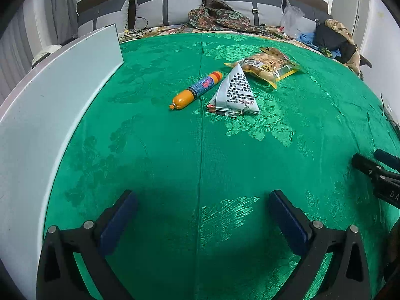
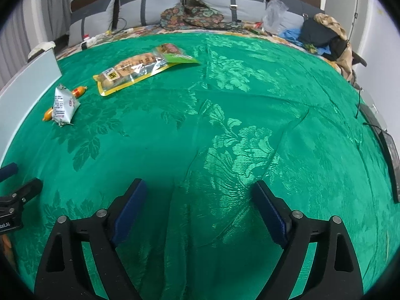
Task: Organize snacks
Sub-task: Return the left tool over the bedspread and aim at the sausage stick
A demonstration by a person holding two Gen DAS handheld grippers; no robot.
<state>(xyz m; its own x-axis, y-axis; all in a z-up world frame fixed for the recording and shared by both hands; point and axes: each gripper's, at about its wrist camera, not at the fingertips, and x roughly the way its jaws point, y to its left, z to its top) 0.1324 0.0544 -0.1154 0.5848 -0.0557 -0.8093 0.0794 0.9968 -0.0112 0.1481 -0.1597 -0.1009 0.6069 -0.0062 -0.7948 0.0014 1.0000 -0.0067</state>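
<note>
Sausage [image 1: 195, 89], silver pouch [image 1: 235, 92], yellow bag [image 1: 267, 66] flat, clustered.

Green floral-damask bedspread [image 1: 200, 155] covering the whole near surface, a straight crease running near to far. Far edge — grey and dark cushions [image 1: 167, 7] upright against the headboard, with a crumpled patterned cloth [image 1: 220, 17] lying just in front of them. Far right — clear plastic bag [image 2: 273, 16], blue cloth [image 2: 290, 35] and a heap of dark clothing [image 2: 322, 37]. Left: pale flat board [image 1: 50, 115]. Right edge: dark flat device [image 2: 390, 150], cable attached.
</note>
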